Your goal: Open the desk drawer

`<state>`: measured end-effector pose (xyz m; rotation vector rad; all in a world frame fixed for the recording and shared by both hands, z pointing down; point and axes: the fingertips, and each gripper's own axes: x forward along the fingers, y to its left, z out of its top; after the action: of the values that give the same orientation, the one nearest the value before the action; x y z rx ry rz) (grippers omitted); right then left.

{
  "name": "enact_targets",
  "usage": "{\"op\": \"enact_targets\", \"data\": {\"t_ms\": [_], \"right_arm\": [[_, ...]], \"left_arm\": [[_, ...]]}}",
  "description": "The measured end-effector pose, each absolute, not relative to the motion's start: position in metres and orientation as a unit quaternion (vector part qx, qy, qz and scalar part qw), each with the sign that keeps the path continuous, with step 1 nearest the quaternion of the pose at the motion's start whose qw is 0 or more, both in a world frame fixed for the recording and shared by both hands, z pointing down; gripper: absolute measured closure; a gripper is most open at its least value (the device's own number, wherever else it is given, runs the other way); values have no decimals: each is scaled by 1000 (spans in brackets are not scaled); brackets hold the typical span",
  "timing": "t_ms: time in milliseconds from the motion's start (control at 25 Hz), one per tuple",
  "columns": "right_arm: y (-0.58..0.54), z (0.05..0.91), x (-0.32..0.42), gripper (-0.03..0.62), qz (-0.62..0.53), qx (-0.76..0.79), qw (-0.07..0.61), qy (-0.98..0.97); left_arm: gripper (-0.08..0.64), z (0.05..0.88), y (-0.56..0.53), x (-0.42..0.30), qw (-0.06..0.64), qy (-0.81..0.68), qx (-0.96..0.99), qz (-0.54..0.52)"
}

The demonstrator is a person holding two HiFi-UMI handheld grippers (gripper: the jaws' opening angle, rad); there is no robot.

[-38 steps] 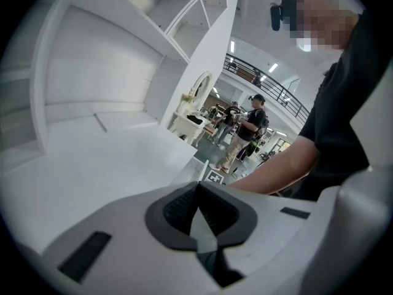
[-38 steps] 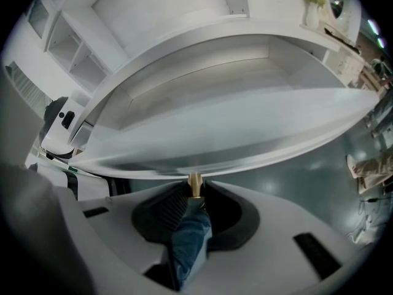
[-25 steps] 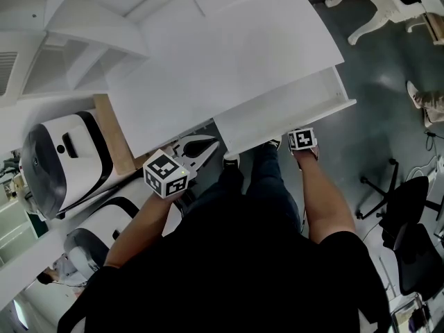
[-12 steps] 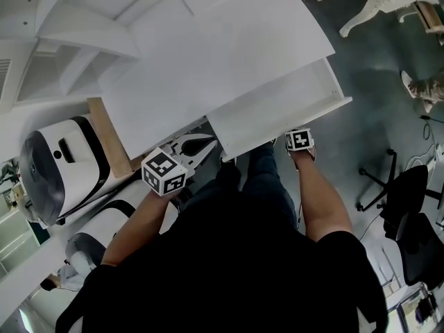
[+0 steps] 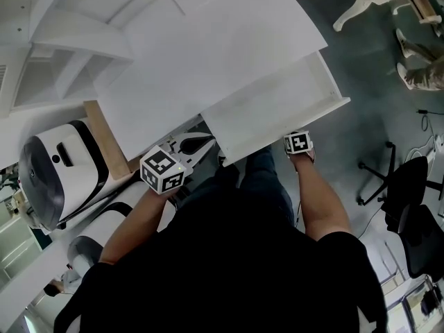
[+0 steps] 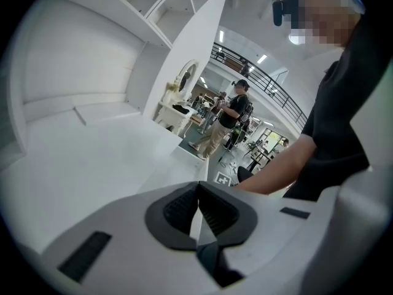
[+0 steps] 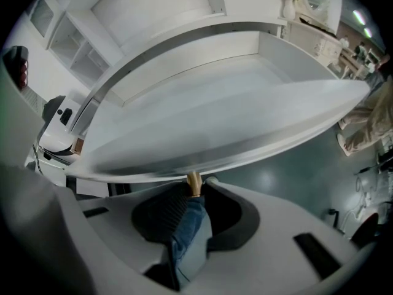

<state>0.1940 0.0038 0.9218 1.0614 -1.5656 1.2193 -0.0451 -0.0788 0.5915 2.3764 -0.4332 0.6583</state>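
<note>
A white wooden desk drawer point(image 5: 274, 109) stands partly pulled out from under a plain white desk top point(image 5: 208, 54). The right gripper point(image 7: 195, 188), a white two-jaw claw with black ribbed pads, is closed on the drawer's small brass knob point(image 7: 193, 180). The wide lens makes it hard to say how deep that hold is.

If the hold is as shallow as it looks, a pull angled downward could slide the pads off the knob. Pulled too far, the drawer might leave its runners and drop.

The knob sits at 12 o'clock from the claw, right at the pad tips, with the drawer front spreading from 9 to 3 o'clock above it. The left gripper point(image 6: 198, 192) has its pads pressed together on nothing. Seen from above, it hangs at about 8 o'clock from the drawer, near its corner but apart from it.
</note>
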Motion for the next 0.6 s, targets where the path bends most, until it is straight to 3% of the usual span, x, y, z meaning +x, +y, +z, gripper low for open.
{"op": "enact_targets", "data": {"t_ms": [600], "right_arm": [[22,921,201,506,489,431,433,-622]], "left_arm": [[551,589,-66,-33,308,-148,904,258]]}}
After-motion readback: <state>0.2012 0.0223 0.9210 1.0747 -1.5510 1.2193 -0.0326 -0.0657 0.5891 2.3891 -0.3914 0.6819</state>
